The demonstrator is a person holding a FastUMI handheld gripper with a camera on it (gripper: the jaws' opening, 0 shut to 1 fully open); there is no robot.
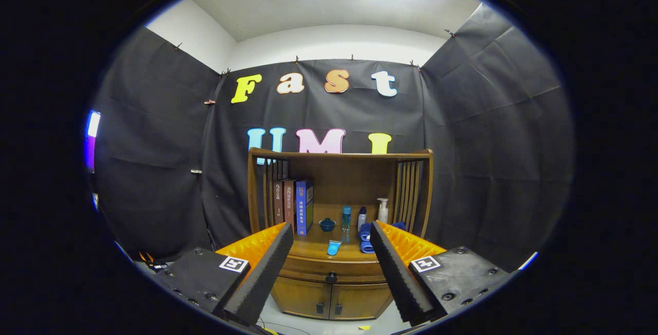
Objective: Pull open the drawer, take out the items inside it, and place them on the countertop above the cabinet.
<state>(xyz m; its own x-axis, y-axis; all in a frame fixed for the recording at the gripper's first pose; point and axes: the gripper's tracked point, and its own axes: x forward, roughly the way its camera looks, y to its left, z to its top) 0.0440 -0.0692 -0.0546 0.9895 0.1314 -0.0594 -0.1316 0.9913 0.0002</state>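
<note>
A wooden cabinet (334, 294) stands ahead against the booth's wall. Its drawer (331, 269) is closed, with a dark round knob (331, 277) at the middle of its front. The countertop (313, 249) lies just above the drawer. A light blue flat item (334, 247) lies on the countertop near its front. My gripper (331, 232) is open, its fingers spread wide with nothing between them. It hangs some way in front of the cabinet. The drawer and countertop show in the gap between the fingers.
Three upright books (293, 206) stand at the countertop's left. A small blue bowl (327, 224), a clear bottle (346, 218), a small bottle (362, 218), a white pump bottle (382, 210) and rolled blue cloths (365, 237) stand behind. Two lower doors (331, 301) sit under the drawer.
</note>
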